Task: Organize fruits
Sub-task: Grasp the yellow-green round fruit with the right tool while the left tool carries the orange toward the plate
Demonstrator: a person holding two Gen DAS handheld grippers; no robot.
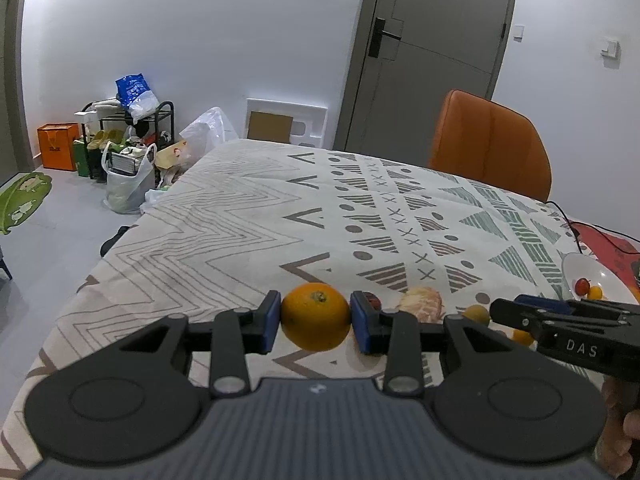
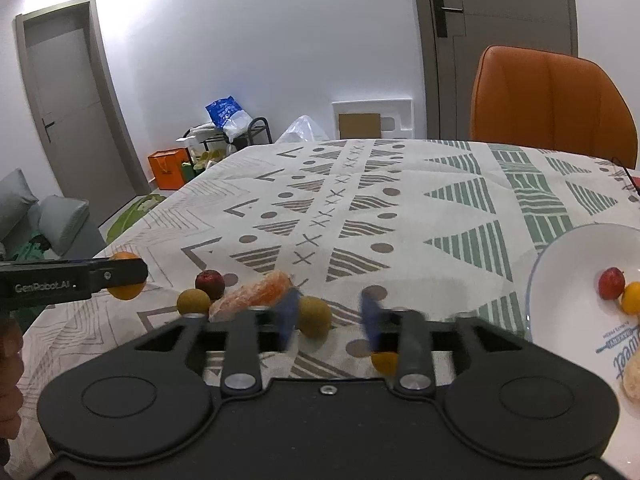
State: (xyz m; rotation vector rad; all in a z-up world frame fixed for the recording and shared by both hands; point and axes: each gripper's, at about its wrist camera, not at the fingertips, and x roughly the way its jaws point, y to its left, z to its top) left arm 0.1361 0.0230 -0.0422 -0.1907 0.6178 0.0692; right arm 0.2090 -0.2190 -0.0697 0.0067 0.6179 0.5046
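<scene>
1. Far left of the patterned tablecloth (image 2: 400, 208): left gripper (image 1: 316, 317) has its blue pads (image 1: 271, 320) pressed on both sides of the orange (image 1: 316, 316), held just above the cloth, near edge. In the right wrist view the same orange (image 2: 127, 276) shows behind the gripper's black finger.
2. Loose fruit just right of that, L to R: small brown round fruit (image 2: 193, 301), dark red fruit (image 2: 209, 283) behind it, peeled citrus piece (image 2: 256, 295), second brown round fruit (image 2: 315, 316), small yellow-orange fruit (image 2: 384, 362) nearest, partly hidden by the gripper body.
3. Right gripper (image 2: 330, 320): fingers blurred, spread wide, nothing between them; the second brown fruit sits at the left fingertip, not clamped.
4. Far right: white plate (image 2: 560, 256) w/ a red fruit (image 2: 611, 283) and a yellow one (image 2: 632, 298) touching it, plus a peeled piece at the near rim.
5. Step in hand, my guess: carry orange over to plate. Keep squeeze steady, it's round and can roll out; lift clear of the loose fruit, pass behind or over the right gripper, set down on bare plate area, then release low so it doesn't roll off.
6. Right side should centre on a brown fruit before closing.
7. Writing: "DAS" on right gripper's side (left view); "GenRobot.AI" on left gripper's finger; blue print on the plate, upside down, looks like "Sweet", rest too small.
</scene>
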